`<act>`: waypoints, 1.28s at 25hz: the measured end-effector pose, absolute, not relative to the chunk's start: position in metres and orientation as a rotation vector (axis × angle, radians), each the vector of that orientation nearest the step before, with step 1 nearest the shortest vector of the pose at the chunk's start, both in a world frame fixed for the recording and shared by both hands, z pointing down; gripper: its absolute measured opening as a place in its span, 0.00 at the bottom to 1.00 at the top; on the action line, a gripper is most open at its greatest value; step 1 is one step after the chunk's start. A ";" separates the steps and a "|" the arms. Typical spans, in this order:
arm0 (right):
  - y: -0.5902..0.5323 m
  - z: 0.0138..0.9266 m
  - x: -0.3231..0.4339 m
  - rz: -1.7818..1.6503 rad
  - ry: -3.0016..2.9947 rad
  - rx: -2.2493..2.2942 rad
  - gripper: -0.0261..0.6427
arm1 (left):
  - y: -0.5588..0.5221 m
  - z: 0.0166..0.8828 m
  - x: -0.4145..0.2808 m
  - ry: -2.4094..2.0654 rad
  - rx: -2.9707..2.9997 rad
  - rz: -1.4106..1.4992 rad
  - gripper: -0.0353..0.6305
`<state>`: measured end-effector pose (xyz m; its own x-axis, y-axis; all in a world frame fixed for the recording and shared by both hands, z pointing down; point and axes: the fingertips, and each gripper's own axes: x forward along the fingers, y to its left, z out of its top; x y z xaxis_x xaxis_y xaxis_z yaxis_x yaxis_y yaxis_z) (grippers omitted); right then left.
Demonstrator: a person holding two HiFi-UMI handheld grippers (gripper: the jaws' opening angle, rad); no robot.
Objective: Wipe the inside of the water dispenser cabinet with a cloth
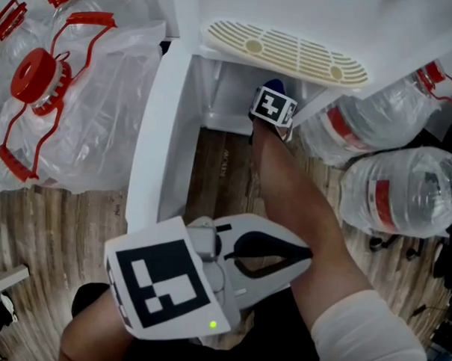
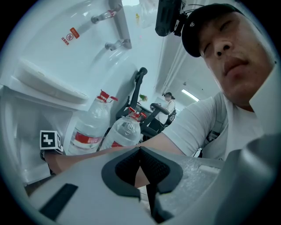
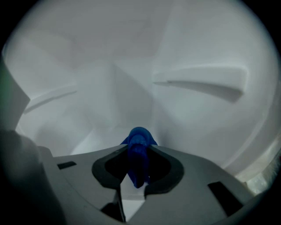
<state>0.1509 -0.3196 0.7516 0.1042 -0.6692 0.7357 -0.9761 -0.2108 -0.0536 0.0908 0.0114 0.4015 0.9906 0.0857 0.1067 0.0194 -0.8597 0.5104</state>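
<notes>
Presently: right tongs point(image 3: 138, 154) clamped on blue cloth point(image 3: 139, 139), set deep inside white cabinet point(image 3: 197, 57), apparently to wipe its walls; left tongs point(image 2: 139, 151) together, empty, held back clear of the opening

Our right gripper point(image 3: 139, 150), stretched toward 12 o'clock, pinches the cloth point(image 3: 139, 137); our left gripper point(image 2: 139, 151) hangs closed at 6 o'clock.

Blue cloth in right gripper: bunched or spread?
Bunched: the blue cloth shows as a narrow wad pinched between the jaws of the right gripper, not spread flat.
</notes>
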 end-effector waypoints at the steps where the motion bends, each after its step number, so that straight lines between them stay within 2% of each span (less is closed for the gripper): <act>1: -0.320 0.752 0.150 0.891 -1.617 1.929 0.17 | 0.012 0.402 0.092 0.079 2.602 0.174 0.06; 12: -0.316 0.753 0.129 0.751 -1.809 1.784 0.17 | 0.019 0.397 0.095 0.117 2.608 0.156 0.06; 32: -0.283 0.747 0.143 0.501 -1.812 1.588 0.17 | 0.028 0.389 0.096 0.180 2.637 0.141 0.06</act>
<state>0.1427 -0.2825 0.7471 -0.0372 -0.7163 0.6968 -0.9726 0.1860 0.1393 0.0963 0.0284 0.3885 0.9860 0.1529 0.0672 0.1024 -0.8713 0.4800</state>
